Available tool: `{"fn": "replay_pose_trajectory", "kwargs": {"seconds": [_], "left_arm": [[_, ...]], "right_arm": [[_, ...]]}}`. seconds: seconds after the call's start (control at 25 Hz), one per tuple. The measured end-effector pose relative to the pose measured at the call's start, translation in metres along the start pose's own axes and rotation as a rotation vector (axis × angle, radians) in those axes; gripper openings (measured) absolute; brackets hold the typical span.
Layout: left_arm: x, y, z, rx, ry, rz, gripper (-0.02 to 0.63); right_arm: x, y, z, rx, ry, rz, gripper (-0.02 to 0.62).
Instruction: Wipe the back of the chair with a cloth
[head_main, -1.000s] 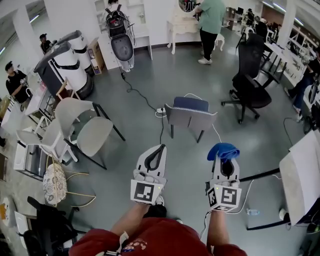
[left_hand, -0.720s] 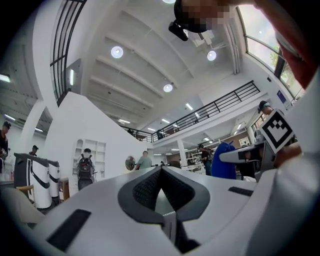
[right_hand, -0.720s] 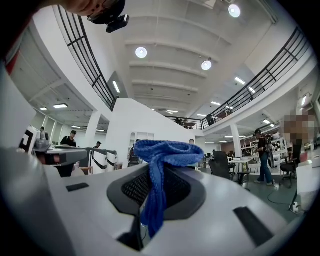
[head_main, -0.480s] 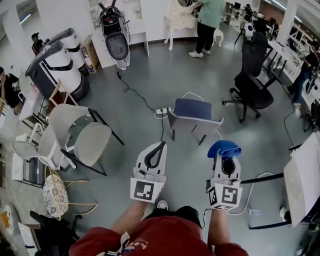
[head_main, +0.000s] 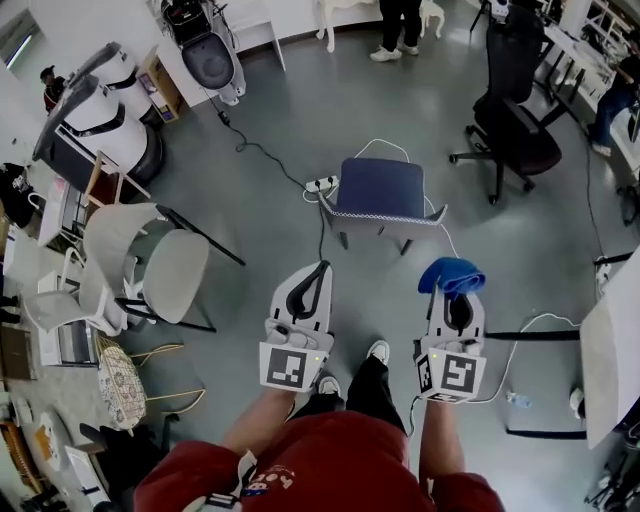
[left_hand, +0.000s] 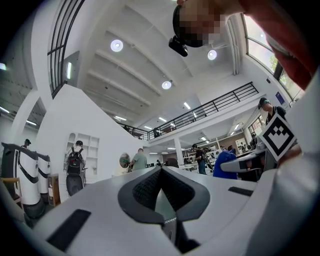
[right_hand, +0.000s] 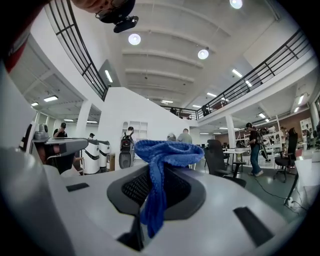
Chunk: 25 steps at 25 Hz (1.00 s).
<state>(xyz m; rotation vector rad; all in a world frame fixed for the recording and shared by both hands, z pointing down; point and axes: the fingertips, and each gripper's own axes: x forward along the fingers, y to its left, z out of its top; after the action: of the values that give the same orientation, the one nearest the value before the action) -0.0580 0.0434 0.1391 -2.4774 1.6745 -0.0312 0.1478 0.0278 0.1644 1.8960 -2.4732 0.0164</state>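
A chair with a blue seat and a grey back (head_main: 381, 207) stands on the floor ahead of me, its back turned toward me. My right gripper (head_main: 451, 283) is shut on a blue cloth (head_main: 451, 274) (right_hand: 161, 152), bunched over its tips, and is held short of the chair and to its right. My left gripper (head_main: 318, 272) is shut with nothing in it (left_hand: 161, 170), short of the chair and to its left. Both are raised in front of my body, apart from the chair.
A black office chair (head_main: 516, 135) stands at the far right. Two light grey chairs (head_main: 150, 265) stand at the left. A cable with a power strip (head_main: 322, 184) runs across the floor behind the blue chair. A white table edge (head_main: 610, 355) is at the right. People stand far off.
I have stepped closer to the blue chair, which now sits larger and lower in the head view. Both grippers keep the same pose, the cloth still held in the right one.
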Motion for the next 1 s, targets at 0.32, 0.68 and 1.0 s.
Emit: {"fn": "replay_pose_trajectory", "kwargs": {"seconds": [0.32,0.68,1.0], "left_arm": [[0.071,-0.033,-0.049,0.086,-0.035,0.001,0.014],[0.104,-0.04,-0.148,0.052,-0.003,-0.031,0.014],[0.115,-0.043,-0.274,-0.001,0.023,-0.075,0.014]], "right_arm": [[0.056,-0.064,-0.066,0.061,0.044,0.017,0.06],[0.099,-0.059,-0.179,0.03,0.136,0.039,0.06],[0.123,-0.044,-0.327,0.035,0.259,-0.004,0.06]]}}
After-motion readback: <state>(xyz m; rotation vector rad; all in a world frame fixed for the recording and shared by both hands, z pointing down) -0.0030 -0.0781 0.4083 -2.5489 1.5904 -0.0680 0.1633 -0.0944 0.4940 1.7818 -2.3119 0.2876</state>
